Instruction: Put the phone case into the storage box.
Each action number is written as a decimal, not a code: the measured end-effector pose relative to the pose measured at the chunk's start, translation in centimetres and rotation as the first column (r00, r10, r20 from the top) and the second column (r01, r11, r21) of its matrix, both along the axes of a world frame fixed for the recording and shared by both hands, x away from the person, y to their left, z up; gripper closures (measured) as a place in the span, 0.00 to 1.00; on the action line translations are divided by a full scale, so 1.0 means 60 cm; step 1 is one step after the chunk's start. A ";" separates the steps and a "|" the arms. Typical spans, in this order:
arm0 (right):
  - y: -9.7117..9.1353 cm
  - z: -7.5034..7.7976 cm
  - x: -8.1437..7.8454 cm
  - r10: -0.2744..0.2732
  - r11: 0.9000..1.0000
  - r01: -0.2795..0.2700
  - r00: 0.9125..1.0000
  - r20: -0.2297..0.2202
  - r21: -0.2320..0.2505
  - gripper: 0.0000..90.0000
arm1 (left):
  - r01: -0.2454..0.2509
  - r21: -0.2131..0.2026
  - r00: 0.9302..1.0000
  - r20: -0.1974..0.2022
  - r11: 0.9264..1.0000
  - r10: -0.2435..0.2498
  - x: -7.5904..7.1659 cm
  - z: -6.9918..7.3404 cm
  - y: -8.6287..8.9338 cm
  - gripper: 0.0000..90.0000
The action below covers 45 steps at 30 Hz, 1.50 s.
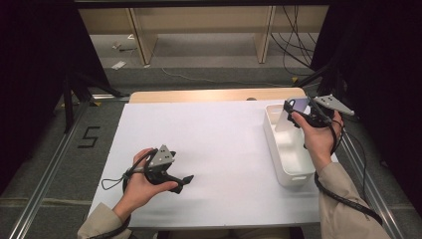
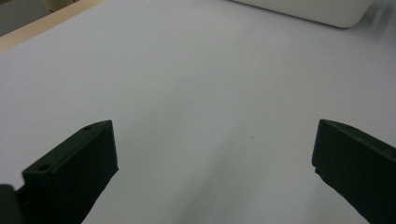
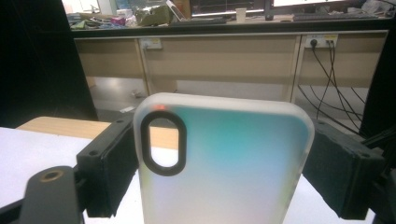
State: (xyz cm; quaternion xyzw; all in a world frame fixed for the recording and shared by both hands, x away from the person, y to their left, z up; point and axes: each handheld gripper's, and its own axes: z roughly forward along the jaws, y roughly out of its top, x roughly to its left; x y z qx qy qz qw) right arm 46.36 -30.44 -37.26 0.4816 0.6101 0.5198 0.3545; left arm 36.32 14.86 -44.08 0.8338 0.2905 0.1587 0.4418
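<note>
A translucent, iridescent phone case (image 3: 224,163) with an oval camera cut-out stands upright between the jaws of my right gripper (image 3: 219,172), which is shut on its two long edges. In the high view the same phone case (image 1: 291,113) hangs over the far end of a white bin (image 1: 274,149), held there by the right gripper (image 1: 297,113). My left gripper (image 1: 185,180) rests low over the white table sheet (image 1: 214,144) at the near left. Its jaws stand wide apart in the left gripper view, and between them the left gripper (image 2: 212,163) has just bare sheet.
The white bin's corner (image 2: 308,10) shows far off in the left gripper view. Wooden table edge (image 1: 214,94) runs along the back. Beyond it are shelves, cables (image 1: 298,45) and a dark stand (image 1: 74,89). A metal rail (image 1: 45,174) runs down the left side.
</note>
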 end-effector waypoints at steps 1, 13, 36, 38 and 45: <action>0.000 0.000 0.000 -0.001 1.000 0.001 1.000 -0.001 0.000 0.20 | 0.000 0.002 1.000 -0.002 1.000 0.000 0.000 0.000 0.000 0.00; 0.000 -0.003 0.006 -0.003 1.000 0.003 1.000 -0.007 -0.005 0.20 | 0.001 0.002 1.000 -0.002 1.000 -0.001 0.000 0.000 0.000 0.00; 0.001 -0.005 0.020 -0.005 1.000 0.005 1.000 -0.010 -0.010 0.20 | 0.006 0.009 1.000 -0.003 1.000 -0.006 0.000 0.000 0.000 0.00; 0.001 -0.005 0.021 -0.005 1.000 0.005 1.000 -0.008 -0.008 0.20 | 0.005 0.007 1.000 -0.003 1.000 -0.004 0.000 0.000 0.000 0.00; 0.000 -0.003 0.025 -0.008 1.000 0.008 1.000 -0.006 -0.006 0.20 | 0.005 0.006 1.000 -0.003 1.000 -0.005 0.000 0.000 0.000 0.00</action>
